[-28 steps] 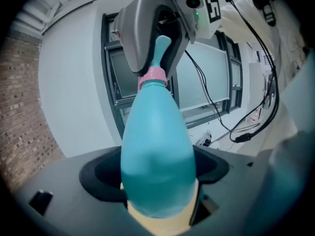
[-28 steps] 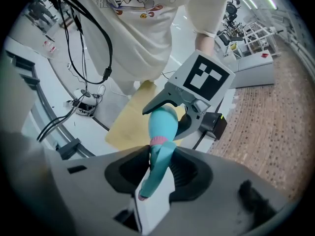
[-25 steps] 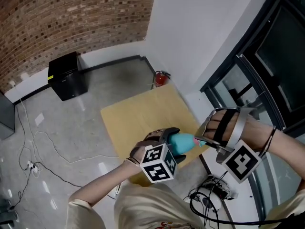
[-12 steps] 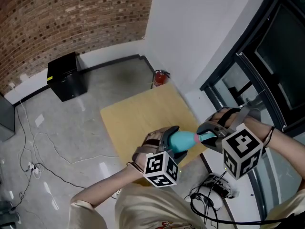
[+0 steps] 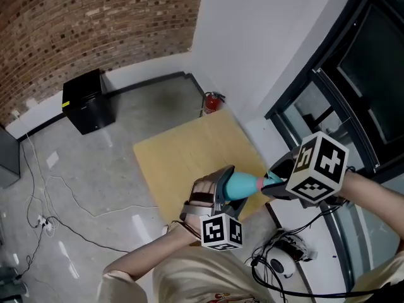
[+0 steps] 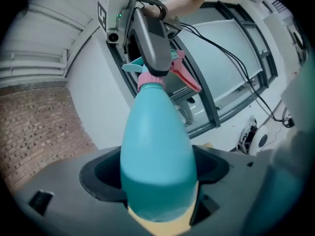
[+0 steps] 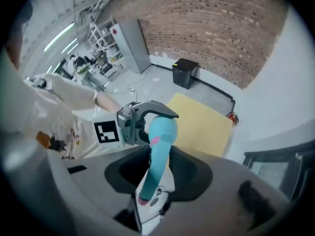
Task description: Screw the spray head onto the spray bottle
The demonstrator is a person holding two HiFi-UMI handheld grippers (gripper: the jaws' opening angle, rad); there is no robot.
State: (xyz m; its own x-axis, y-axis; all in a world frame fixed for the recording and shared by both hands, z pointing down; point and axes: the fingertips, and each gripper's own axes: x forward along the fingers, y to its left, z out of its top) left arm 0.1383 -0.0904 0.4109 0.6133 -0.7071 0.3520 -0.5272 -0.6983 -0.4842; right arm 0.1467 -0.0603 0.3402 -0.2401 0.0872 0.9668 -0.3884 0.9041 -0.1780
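My left gripper (image 5: 228,183) is shut on the teal spray bottle (image 5: 242,185) and holds it above the table's near corner, neck toward the right. In the left gripper view the bottle (image 6: 156,151) fills the space between the jaws, and its pink collar (image 6: 150,80) meets the spray head (image 6: 132,65). My right gripper (image 5: 275,183) is shut on the spray head (image 5: 270,182), whose pink trigger (image 6: 186,75) sticks out sideways. In the right gripper view the spray head (image 7: 156,163) lies between the jaws, with the bottle (image 7: 162,126) and the left gripper (image 7: 134,118) beyond it.
A yellow wooden table (image 5: 186,151) lies below the grippers. A red fire extinguisher (image 5: 213,103) stands at the white wall and a black box (image 5: 88,100) by the brick wall. Cables (image 5: 278,257) lie on the floor near my right side, next to a dark glass door frame (image 5: 315,81).
My right gripper has rolled on the spray head, so its marker cube swung from below the hand to above it. The left gripper tilted slightly, still holding the bottle in place.
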